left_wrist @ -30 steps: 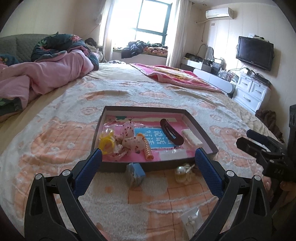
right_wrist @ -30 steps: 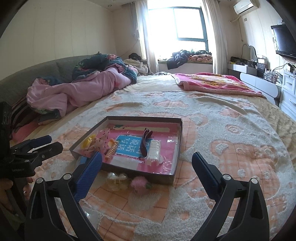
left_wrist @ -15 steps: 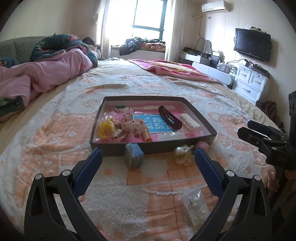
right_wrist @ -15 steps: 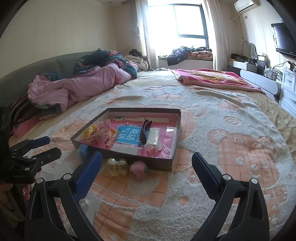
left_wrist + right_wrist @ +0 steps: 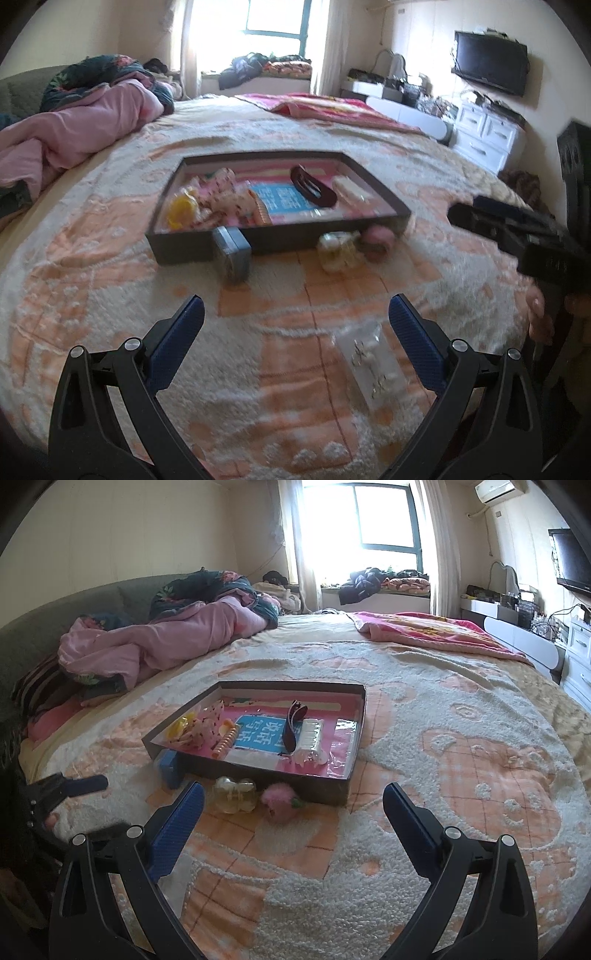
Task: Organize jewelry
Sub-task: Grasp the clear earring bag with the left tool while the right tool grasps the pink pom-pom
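Note:
A dark shallow tray (image 5: 192, 251) (image 5: 321, 794) lies on the bed holding a dark hair clip (image 5: 312, 186) (image 5: 292, 725), a white clip (image 5: 310, 734), an orange spiral tie (image 5: 225, 744), a yellow piece (image 5: 181, 212) and spotted pink fabric. Against its near wall sit a small blue box (image 5: 232, 254) (image 5: 168, 766), a clear bottle-like piece (image 5: 338, 249) (image 5: 234, 794) and a pink fluffy ball (image 5: 378, 238) (image 5: 279, 801). A clear bag of earrings (image 5: 369, 362) lies by the right finger of my open left gripper (image 5: 293, 341). My right gripper (image 5: 291, 823) is open and holds nothing.
The patterned blanket (image 5: 461, 775) covers the whole bed. A pink quilt (image 5: 166, 646) is heaped at the far left and a red blanket (image 5: 424, 631) at the far right. White drawers (image 5: 484, 134) and a TV (image 5: 489, 62) line the right wall.
Both grippers have drawn back and tilted down, so the tray sits farther off and the earring bag has come between the left fingers. Both stay open.

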